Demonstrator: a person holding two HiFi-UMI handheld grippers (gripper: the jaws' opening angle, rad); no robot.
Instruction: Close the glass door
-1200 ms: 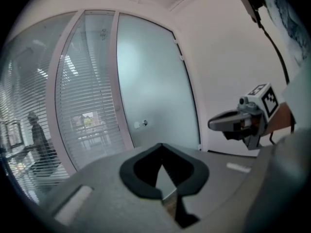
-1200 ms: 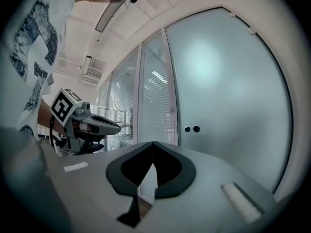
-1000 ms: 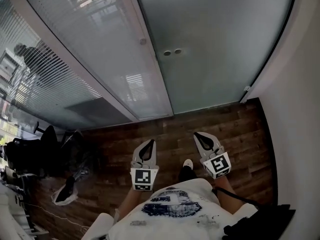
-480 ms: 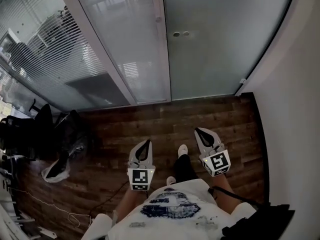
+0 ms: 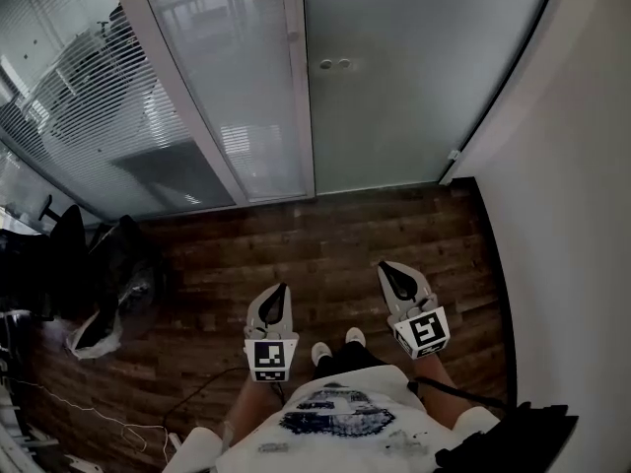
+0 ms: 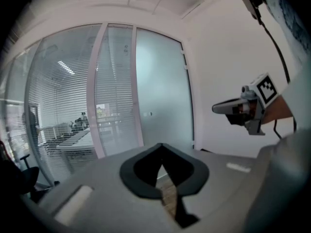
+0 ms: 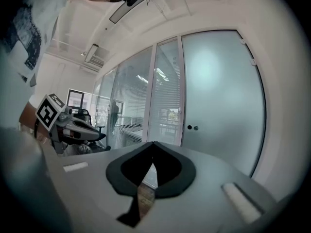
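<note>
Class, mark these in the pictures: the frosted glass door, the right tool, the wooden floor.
frosted glass door (image 5: 424, 87), head view, middle of the pane.
right tool (image 5: 384, 265), head view, between its closed tips.
wooden floor (image 5: 325, 244), head view, bare boards near the door.

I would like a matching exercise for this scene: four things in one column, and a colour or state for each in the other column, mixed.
1 glass door
2 floor
3 wall
4 right gripper

A dark wood planks
B plain white
C jaws shut, empty
D frosted, pale

Pairs: 1-D, 2-A, 3-B, 4-C
</note>
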